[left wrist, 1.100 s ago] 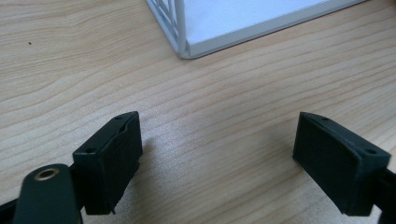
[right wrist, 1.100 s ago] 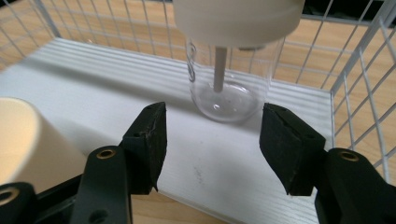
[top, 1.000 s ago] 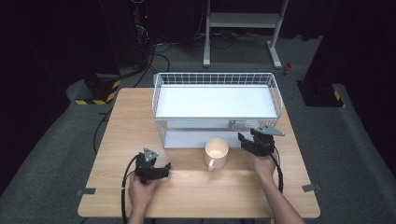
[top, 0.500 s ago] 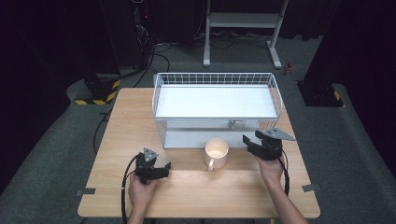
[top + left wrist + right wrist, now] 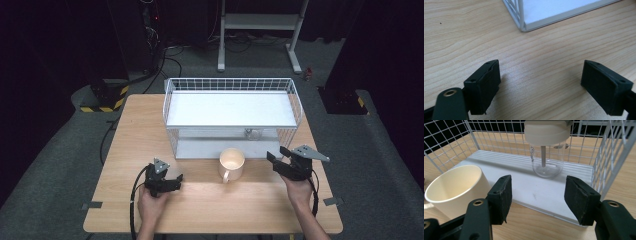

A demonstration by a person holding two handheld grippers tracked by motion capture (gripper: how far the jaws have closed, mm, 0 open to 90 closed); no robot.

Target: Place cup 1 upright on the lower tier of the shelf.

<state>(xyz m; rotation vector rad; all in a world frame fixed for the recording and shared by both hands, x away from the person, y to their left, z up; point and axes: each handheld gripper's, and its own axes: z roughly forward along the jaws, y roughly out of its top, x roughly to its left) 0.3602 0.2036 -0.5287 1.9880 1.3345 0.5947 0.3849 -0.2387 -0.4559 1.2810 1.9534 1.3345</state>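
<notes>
Since the earlier frame the right hand-held gripper (image 5: 281,161) has drawn back from the lower shelf of the white wire rack (image 5: 230,85) toward four o'clock, and its jaws now stand apart with nothing between them, at a middling width. The left hand-held gripper (image 5: 170,181) has kept its place at about seven o'clock on the wooden bench (image 5: 140,130), its jaws wide and bare over the wood grain, as the left gripper view (image 5: 540,83) shows, with a corner of the rack's base at its twelve o'clock. The cream mug (image 5: 231,163) stands upright just in front of the rack, near the middle of the bench, handle toward six o'clock, between the two grippers and closer to the right one. In the right gripper view (image 5: 537,198) the mug (image 5: 456,190) sits at nine o'clock, just beside the left jaw; whether they touch I cannot tell. Straight ahead at twelve o'clock a clear glass jar (image 5: 546,160) with a white lid stands upright on the rack's lower tray (image 5: 524,187), well beyond the fingertips.
</notes>
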